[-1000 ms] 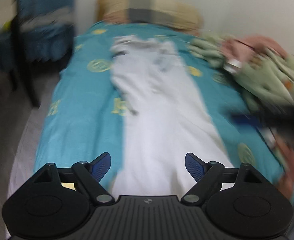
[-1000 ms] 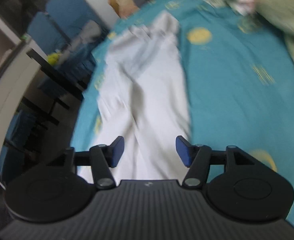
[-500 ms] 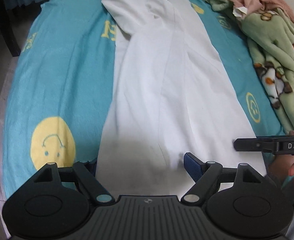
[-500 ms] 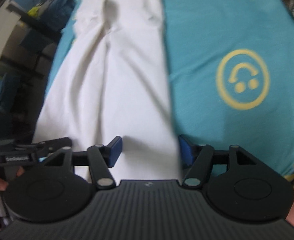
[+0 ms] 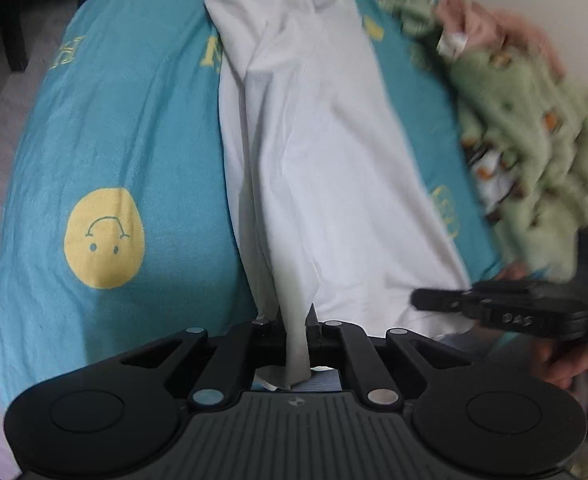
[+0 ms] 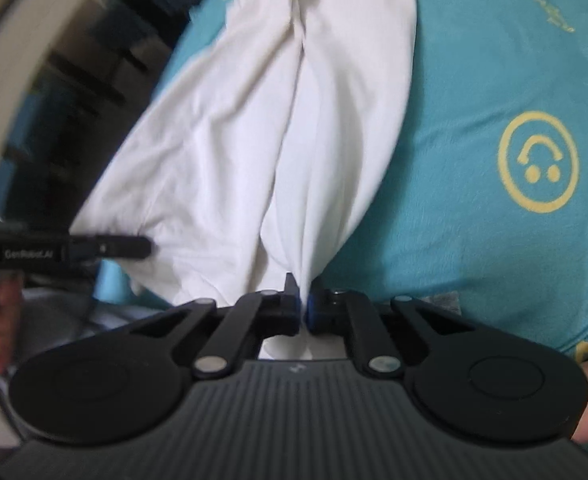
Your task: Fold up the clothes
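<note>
White garment (image 5: pixel 318 152) lay lengthwise down the middle of the teal smiley-print bedspread (image 5: pixel 105 140), running from 6 o'clock up toward 12 in both wrist views, near hem at the foot edge of the bed. Looked like a long shirt or dress, already narrowed, with a lengthwise crease down its centre; exact type not told. Left gripper (image 5: pixel 294 322) clamped on a bunched pinch of the hem at about 6 o'clock, cloth drawn up taut between the jaws and tailing back into the tool's body. Right gripper (image 6: pixel 302 304) likewise closed tight on the other hem corner, blue pads pressed against white fabric. Both sets of jaws had just been closing, cloth between them. Each tool visible in the other's view: right one at 3 o'clock in the left view, left one (image 6: pixel 105 248) at 9 o'clock in the right. Two corners taken together, probably so the hem could be carried evenly toward the collar end for a crosswise fold. Green patterned blanket (image 5: pixel 534 120) heaped at 2 o'clock, clear of the garment. Dark furniture (image 6: pixel 73 92) beside the bed at 10 o'clock.
</note>
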